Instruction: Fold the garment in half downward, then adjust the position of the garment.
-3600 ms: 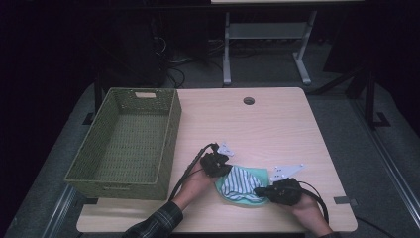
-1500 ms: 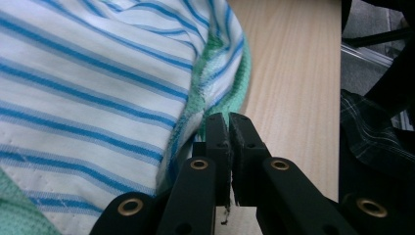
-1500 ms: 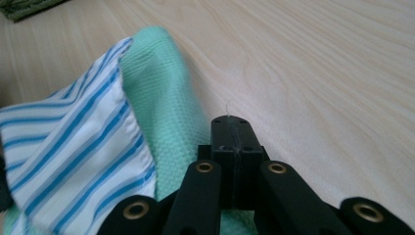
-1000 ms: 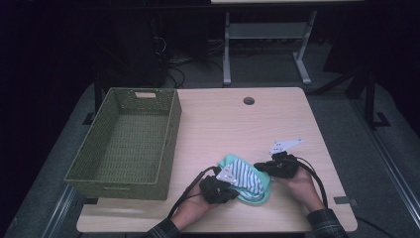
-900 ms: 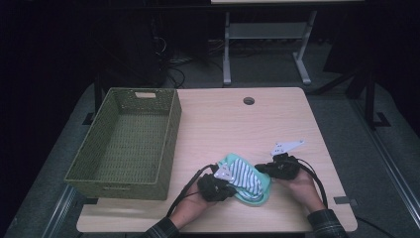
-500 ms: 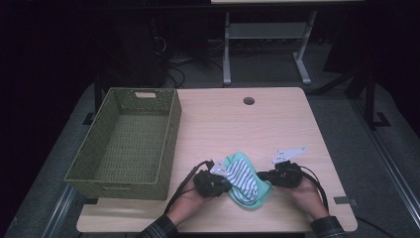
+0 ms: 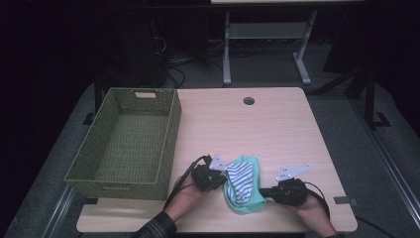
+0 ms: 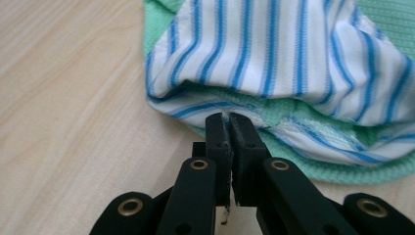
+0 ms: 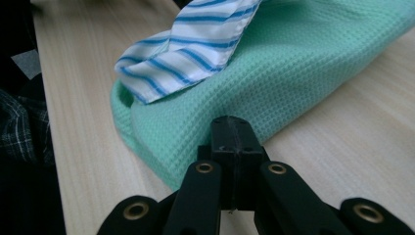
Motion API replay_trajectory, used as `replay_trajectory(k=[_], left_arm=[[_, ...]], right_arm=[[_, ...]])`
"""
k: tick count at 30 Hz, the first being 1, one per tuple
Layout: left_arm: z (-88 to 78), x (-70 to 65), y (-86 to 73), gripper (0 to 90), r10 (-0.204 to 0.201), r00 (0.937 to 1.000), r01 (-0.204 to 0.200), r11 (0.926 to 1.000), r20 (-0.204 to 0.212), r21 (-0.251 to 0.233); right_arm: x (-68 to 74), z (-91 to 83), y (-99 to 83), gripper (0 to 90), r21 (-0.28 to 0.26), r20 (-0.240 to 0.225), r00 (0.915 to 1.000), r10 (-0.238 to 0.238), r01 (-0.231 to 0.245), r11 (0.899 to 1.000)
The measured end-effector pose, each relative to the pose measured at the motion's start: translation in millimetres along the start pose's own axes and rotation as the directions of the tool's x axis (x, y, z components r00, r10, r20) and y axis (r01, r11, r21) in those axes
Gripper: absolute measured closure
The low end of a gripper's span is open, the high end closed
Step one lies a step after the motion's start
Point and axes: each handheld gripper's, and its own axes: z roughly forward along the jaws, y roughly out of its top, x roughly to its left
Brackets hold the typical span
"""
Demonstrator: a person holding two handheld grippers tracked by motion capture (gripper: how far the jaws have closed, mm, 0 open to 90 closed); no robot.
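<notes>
Lying bunched on the table [image 7: 277, 129], green waffle cloth [image 7: 245, 201] — blue-striped white lining [image 7: 240, 178]

**Bright tabletop, dark surroundings**

Light is falling from above onto the pale wooden table [image 7: 277, 129], while the room behind is sinking into near-black. The high view is looking soft and grainy. Both gripper views are staying sharp nearby, blurring slightly farther off.
</notes>
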Motion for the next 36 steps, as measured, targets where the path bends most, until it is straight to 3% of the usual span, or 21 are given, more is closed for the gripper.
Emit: replay_trajectory(k=[8, 9, 15, 19, 25, 29, 33, 36], left_arm=[[-5.9, 3.8, 0.6, 85.8, -0.023, 0.9987, 0.024, 0.9993, 0.045, -0.028], [-6.2, 3.9, 0.5, 84.8, -0.034, 0.9981, 0.036, 0.9988, 0.051, -0.034], [-12.7, 5.7, 0.5, 77.6, -0.018, 0.9975, 0.021, 0.9988, 0.068, -0.045], [-16.8, 6.2, 1.1, 68.2, -0.013, 0.9961, 0.017, 0.9985, 0.087, -0.051], [-20.7, 6.0, 7.3, 48.6, -0.013, 0.9916, 0.018, 0.9991, 0.129, -0.038], [-23.0, 4.2, 14.6, 38.8, 0.016, 0.9885, -0.011, 0.9994, 0.15, -0.032], [-21.5, 0.0, 22.8, 31.0, 0.038, 0.986, -0.036, 0.9992, 0.162, -0.018], [-20.9, -3.3, 30.0, 24.0, 0.081, 0.9853, -0.081, 0.9967, 0.151, -0.005]], right_arm=[[-4.5, -8.4, -4.1, 88.7, -0.037, 0.039, 0.9992, 0.009, -0.007, 0.999], [-5.5, -10.2, -4.7, 87.0, -0.039, 0.048, 0.9987, 0.014, -0.012, 0.999], [-15.0, -18.7, -11.7, 71.9, -0.064, 0.116, 0.9924, 0.042, -0.035, 0.997], [-20.4, -24.3, -18.4, 56.4, -0.094, 0.176, 0.9825, 0.062, -0.046, 0.995], [-28.9, -29.0, -28.0, 36.8, -0.092, 0.254, 0.9629, 0.09, -0.069, 0.993], [-32.2, -30.4, -33.2, 24.8, -0.083, 0.297, 0.9494, 0.102, -0.081, 0.993], [-36.5, -30.7, -38.5, 18.5, -0.074, 0.325, 0.9384, 0.118, -0.099, 0.992], [-38.4, -32.2, -41.3, 16.2, -0.082, 0.343, 0.9312, 0.123, -0.101, 0.991]])
